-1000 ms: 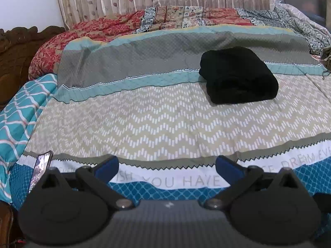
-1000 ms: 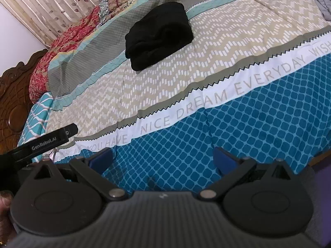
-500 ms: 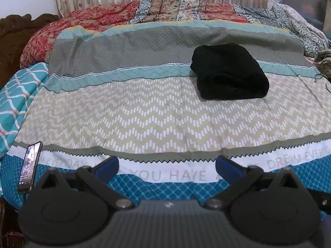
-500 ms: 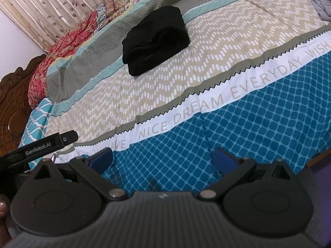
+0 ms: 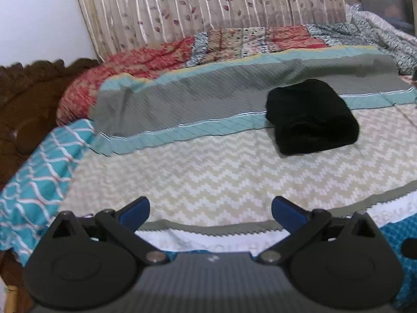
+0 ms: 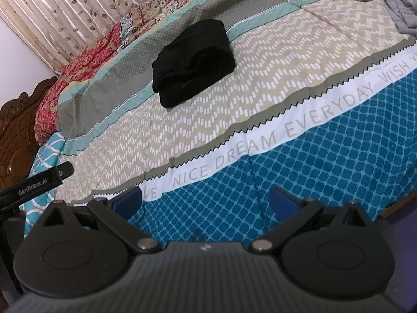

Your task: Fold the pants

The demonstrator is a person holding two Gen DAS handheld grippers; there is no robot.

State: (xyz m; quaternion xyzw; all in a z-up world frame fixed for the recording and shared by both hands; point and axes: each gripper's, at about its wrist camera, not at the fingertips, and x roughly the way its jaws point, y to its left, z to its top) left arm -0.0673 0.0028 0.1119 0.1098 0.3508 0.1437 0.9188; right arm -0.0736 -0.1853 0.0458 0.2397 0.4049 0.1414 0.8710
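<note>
Pants (image 5: 311, 116) lie folded, layers indistinct in black; left claw (image 5: 210, 208) and right claw (image 6: 206, 199) wide, empty.

This is a bedroom in a home. A wide bed (image 5: 208, 177) fills both views, spread with a patterned bedcover (image 6: 260, 99) in bands of grey, teal, beige zigzag and blue, with printed words reading "NICE DREAM EVERYDAY". A carved dark wooden headboard (image 5: 28, 99) stands at the left end, and a red floral quilt (image 5: 146, 62) lies bunched along the far side. Pleated curtains (image 5: 208, 7) with a leaf print hang behind the bed, beside a plain pale wall (image 5: 39, 18). Loose grey clothing (image 6: 404, 13) lies at the far right corner.
</note>
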